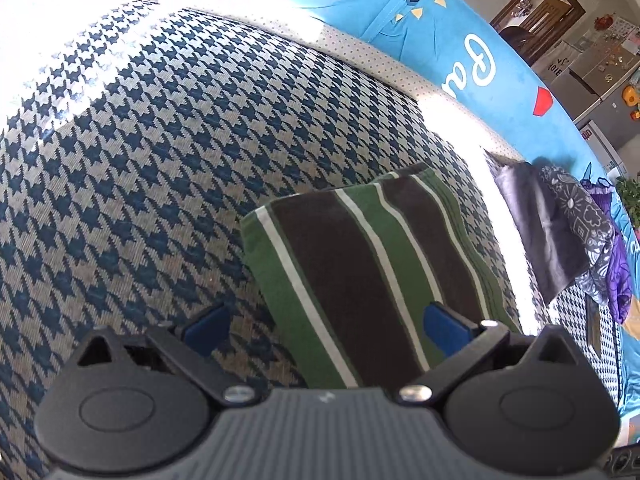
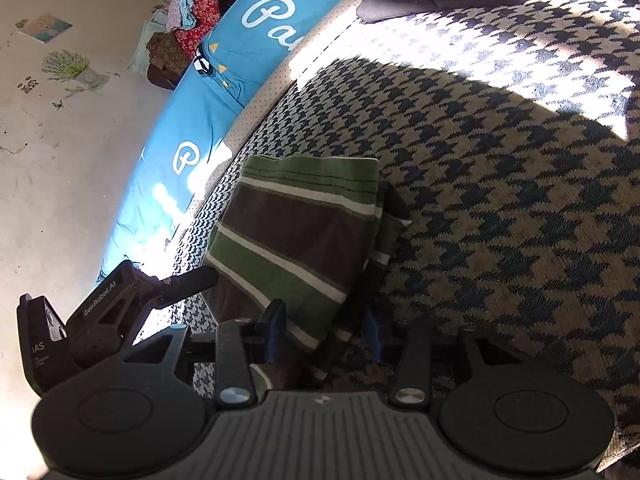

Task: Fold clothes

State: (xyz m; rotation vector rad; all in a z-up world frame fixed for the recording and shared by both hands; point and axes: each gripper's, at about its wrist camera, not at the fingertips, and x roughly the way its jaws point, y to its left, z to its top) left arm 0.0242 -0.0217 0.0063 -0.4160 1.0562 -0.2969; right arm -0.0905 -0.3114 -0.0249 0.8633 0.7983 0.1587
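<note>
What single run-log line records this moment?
stage: fold nearly done | striped garment: folded on checked blanket | left gripper: open, empty | right gripper: open around garment edge

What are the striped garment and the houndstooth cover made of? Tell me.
Striped garment: soft knit, probably cotton jersey; matte, limp folds, stitched hem. Houndstooth cover: coarse woven fabric, likely a cotton or synthetic blend; visible ribbed weave, slight sheen in the sunlight.
</note>
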